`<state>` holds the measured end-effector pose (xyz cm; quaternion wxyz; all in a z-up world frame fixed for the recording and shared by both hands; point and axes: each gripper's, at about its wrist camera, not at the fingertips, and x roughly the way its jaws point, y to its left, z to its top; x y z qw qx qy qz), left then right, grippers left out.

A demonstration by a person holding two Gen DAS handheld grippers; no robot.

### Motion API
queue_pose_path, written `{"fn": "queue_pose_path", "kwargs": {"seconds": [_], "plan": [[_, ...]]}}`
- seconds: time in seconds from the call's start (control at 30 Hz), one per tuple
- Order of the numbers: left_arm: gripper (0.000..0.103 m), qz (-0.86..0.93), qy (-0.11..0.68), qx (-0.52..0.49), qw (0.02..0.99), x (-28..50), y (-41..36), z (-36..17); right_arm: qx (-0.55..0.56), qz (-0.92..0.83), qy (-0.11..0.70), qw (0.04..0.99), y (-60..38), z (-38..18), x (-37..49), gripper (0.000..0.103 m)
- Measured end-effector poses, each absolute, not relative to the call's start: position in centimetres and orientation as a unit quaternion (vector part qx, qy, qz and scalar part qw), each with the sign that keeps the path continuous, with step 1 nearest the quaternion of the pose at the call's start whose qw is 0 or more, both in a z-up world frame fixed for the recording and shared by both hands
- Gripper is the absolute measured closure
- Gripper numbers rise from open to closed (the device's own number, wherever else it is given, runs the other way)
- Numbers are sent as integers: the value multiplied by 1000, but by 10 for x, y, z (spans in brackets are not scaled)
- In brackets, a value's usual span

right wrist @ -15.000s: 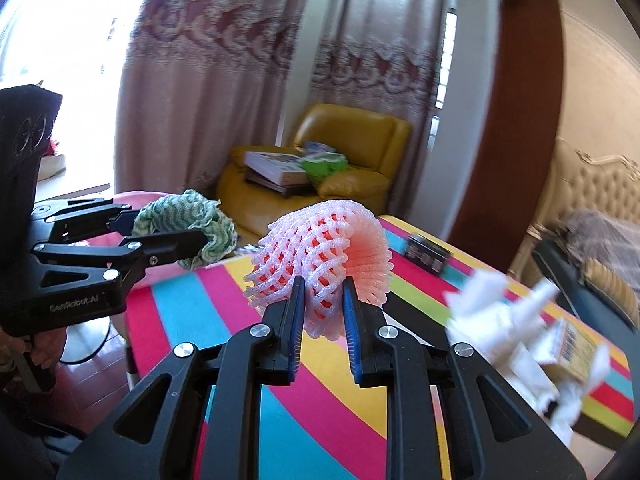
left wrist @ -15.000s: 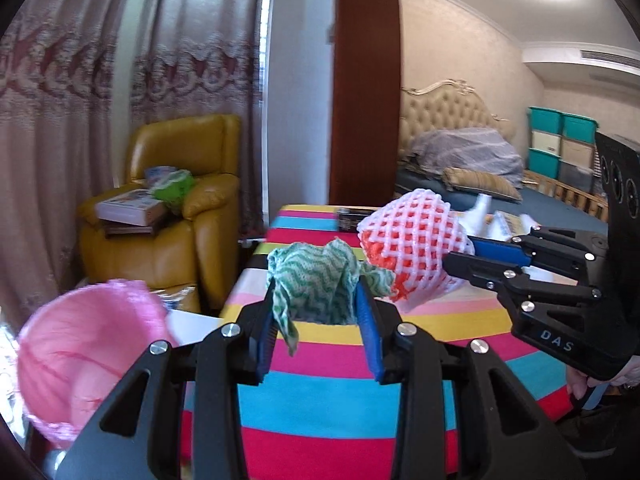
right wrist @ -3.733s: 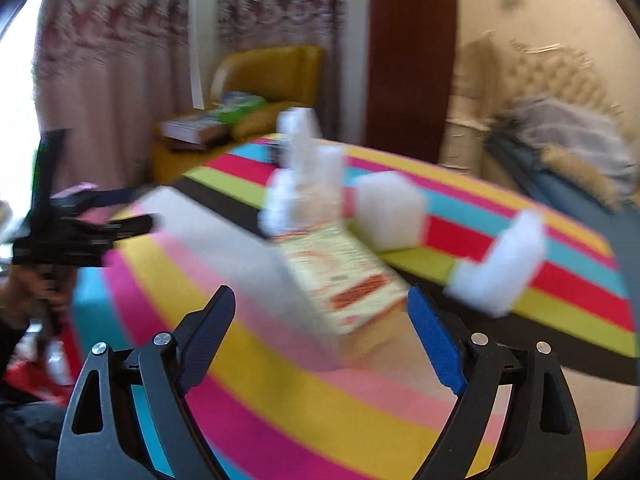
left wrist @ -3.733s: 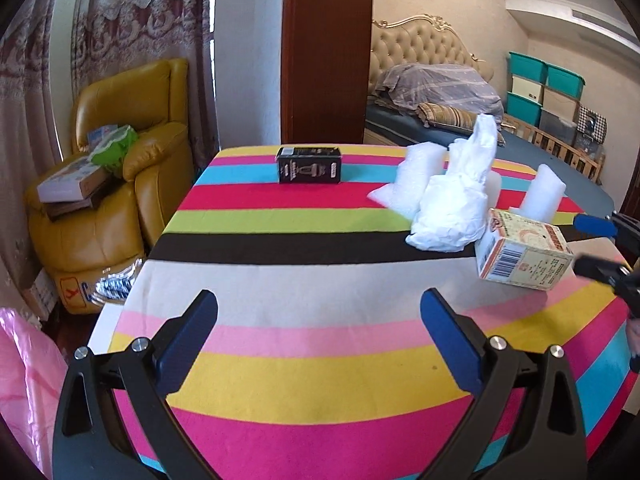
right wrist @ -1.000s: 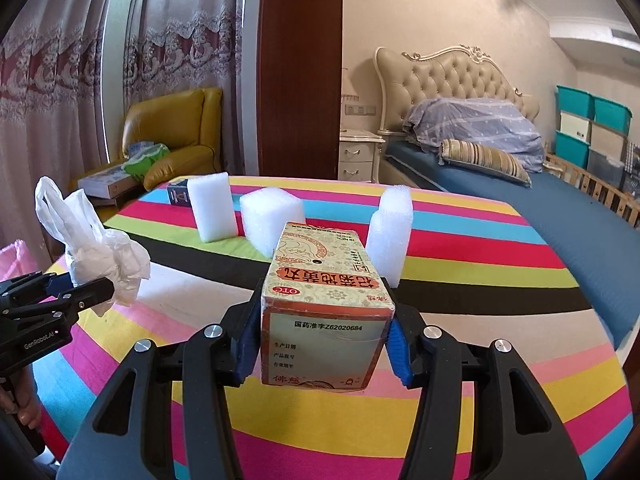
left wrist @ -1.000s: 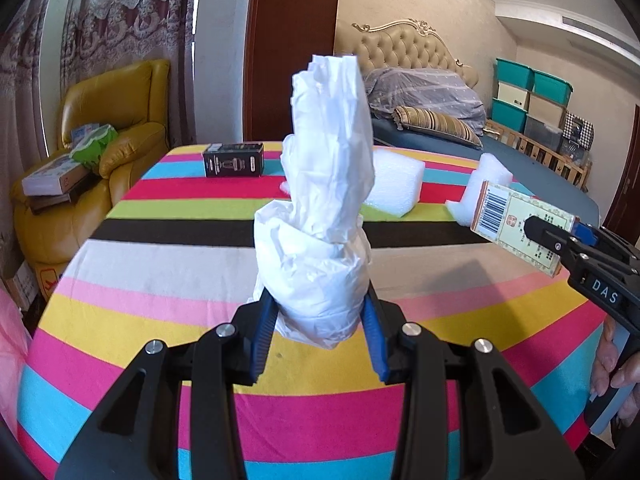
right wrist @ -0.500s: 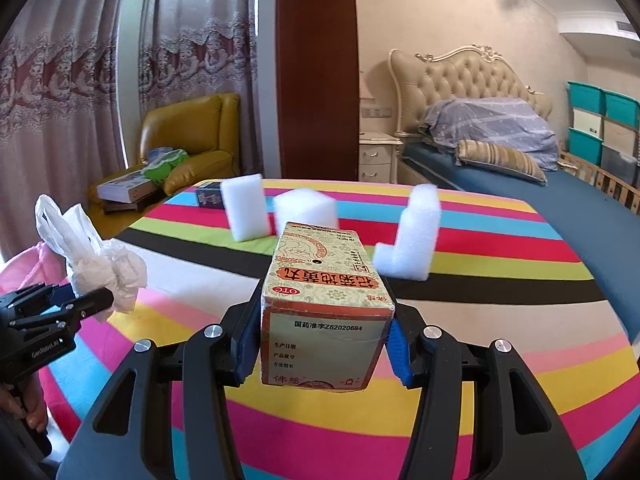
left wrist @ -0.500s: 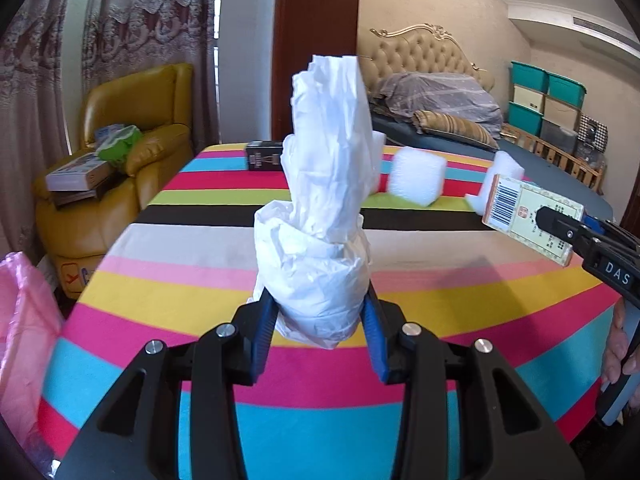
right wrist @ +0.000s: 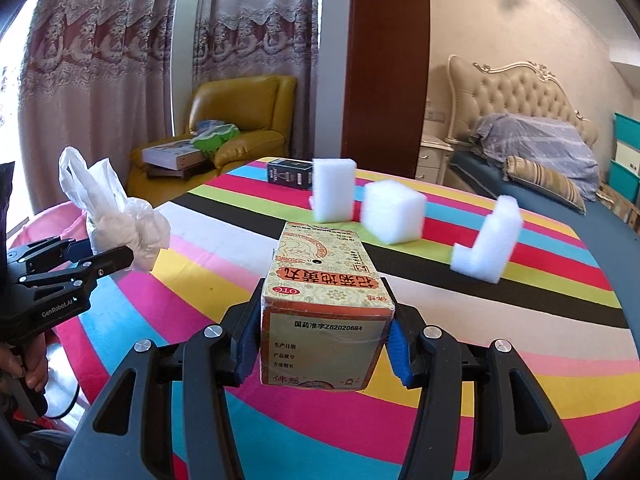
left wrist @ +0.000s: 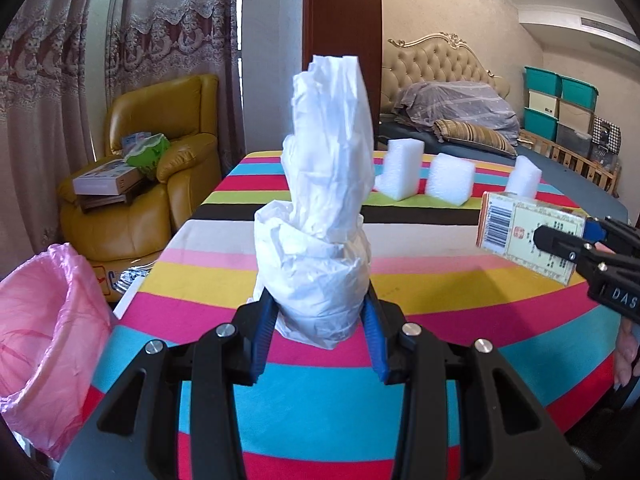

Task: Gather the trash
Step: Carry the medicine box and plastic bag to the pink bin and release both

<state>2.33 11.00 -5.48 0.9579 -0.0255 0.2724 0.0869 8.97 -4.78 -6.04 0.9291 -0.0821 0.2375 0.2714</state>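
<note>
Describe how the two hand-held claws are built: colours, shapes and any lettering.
Both are black plastic frames with triangular cut-outs, silver screws and blue finger pads. The left claw reads "GenRobot.AI"; the right claw reads "DAS". Bare fingers grip each handle.

yellow armchair, lace curtains, tufted bed

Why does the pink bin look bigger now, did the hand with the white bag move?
Yes. The left gripper holding the white bag has swung left toward the pink bin, which shows far more than a second ago.
</note>
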Motion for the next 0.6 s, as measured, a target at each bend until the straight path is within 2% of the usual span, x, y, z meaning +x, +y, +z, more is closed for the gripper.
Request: {"fn": "queue_pose_path", "kwargs": {"seconds": [0.6], "plan": [[64, 131, 260, -40, 956, -23, 178, -39, -160, 385, 227, 880, 58, -48, 60, 52]]}}
